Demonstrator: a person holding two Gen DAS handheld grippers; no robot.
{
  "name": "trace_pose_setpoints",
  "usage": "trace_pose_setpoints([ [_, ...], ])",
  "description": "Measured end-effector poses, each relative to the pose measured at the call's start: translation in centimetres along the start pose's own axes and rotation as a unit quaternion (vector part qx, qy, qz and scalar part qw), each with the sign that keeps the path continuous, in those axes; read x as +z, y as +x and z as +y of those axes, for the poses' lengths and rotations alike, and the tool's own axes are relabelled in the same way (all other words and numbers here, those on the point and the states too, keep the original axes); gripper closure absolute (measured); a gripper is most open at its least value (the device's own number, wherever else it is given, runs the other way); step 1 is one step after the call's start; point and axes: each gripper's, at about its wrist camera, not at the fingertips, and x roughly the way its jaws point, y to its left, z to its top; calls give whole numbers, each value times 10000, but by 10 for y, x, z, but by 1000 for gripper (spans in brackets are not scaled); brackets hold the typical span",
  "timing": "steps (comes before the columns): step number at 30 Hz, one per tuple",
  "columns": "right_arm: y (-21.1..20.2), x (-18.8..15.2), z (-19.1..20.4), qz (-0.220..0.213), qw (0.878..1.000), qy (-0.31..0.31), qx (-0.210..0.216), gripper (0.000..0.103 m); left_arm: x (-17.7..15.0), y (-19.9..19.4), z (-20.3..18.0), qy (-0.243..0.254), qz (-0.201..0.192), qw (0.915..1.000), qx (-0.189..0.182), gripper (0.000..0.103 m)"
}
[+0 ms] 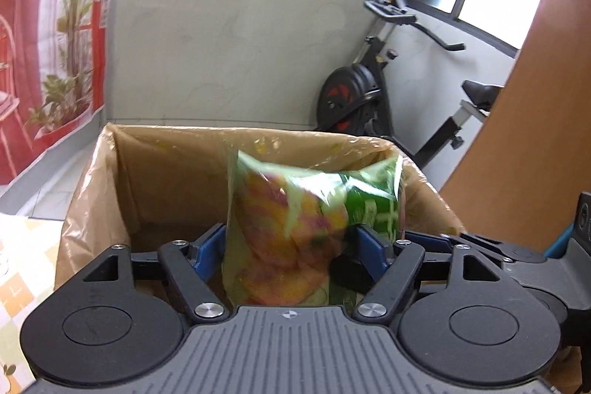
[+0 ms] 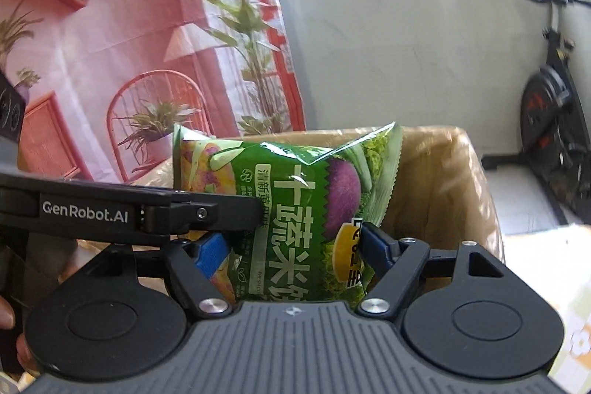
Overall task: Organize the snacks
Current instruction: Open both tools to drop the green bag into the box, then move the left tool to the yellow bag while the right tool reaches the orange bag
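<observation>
Green foil snack packet point(image 2: 295, 209): hanging above the plastic-lined brown cardboard box point(image 2: 443, 180), both the right gripper point(image 2: 288, 246) and the left gripper point(image 1: 284, 242) pinching it (slippery film); opposing pulls are risking tearing or dropping it outside.

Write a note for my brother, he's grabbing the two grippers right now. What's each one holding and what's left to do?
Left gripper: shut on the green snack bag.
Right gripper: shut on that bag too, from the other side.
The bag hangs upright over the open, plastic-lined cardboard box.
Done: bag picked up and brought to the box.
Left: probably lower it in and let go. The box floor is hidden, so I can't tell what's already inside.
</observation>
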Motion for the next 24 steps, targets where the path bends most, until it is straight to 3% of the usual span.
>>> trace_pose_setpoints([
  [4,-3,3,-4,86,9995,207,-201,25,2,-13,4,3,-52,10000,77,24],
  [15,-61,4,11,-415,9989,191,-82,25,20,-67,-21,164,-484,9973,535,24],
  [24,-116,-2,41,-740,9970,-202,-143,25,12,-130,-36,218,-829,9931,802,24],
])
